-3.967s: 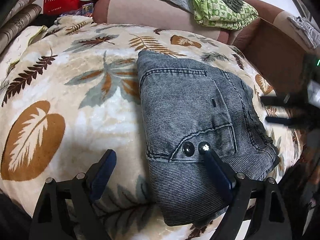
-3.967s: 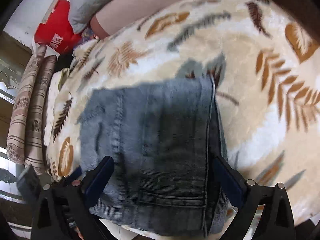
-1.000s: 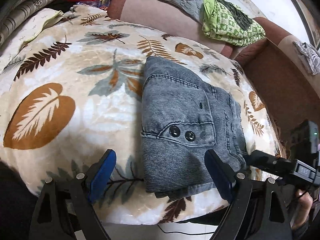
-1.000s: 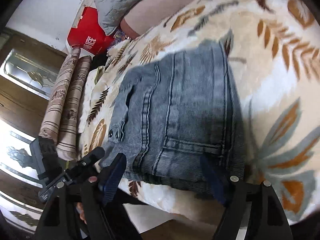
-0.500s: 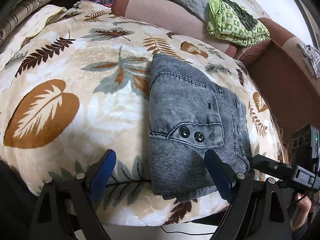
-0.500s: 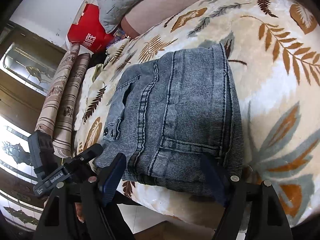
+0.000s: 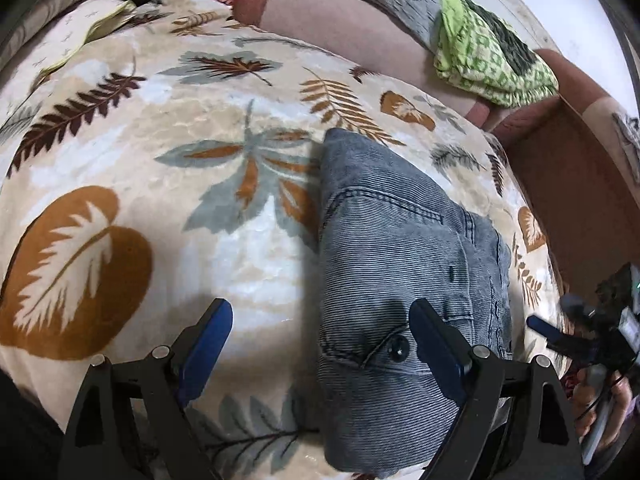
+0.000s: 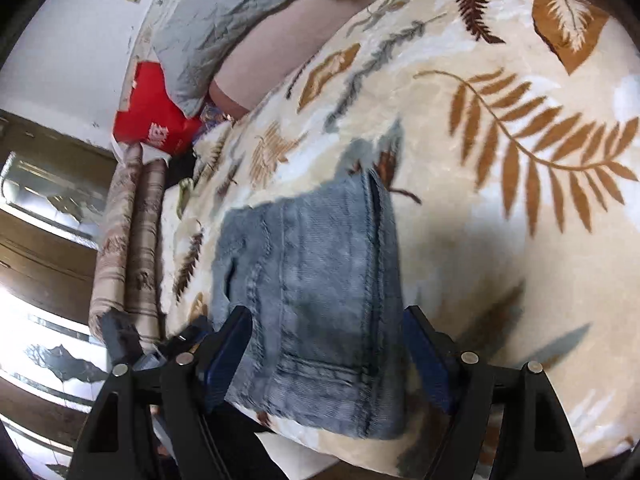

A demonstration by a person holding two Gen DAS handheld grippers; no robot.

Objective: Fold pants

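A leaf-print blanket (image 7: 168,216) covers the bed, where the folded grey denim pants (image 7: 404,272) lie near its front edge. I hold my left gripper (image 7: 320,344) spread wide, its right finger over the pants' button flap. My right gripper (image 8: 326,344) gapes too, straddling the bundle's near end.

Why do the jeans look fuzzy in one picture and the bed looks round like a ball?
Right wrist view: the jeans are smeared by motion blur. Left wrist view: they look sharp, stitching and button clear. Both views: the fisheye lens bulges the leaf blanket and darkens the corners.
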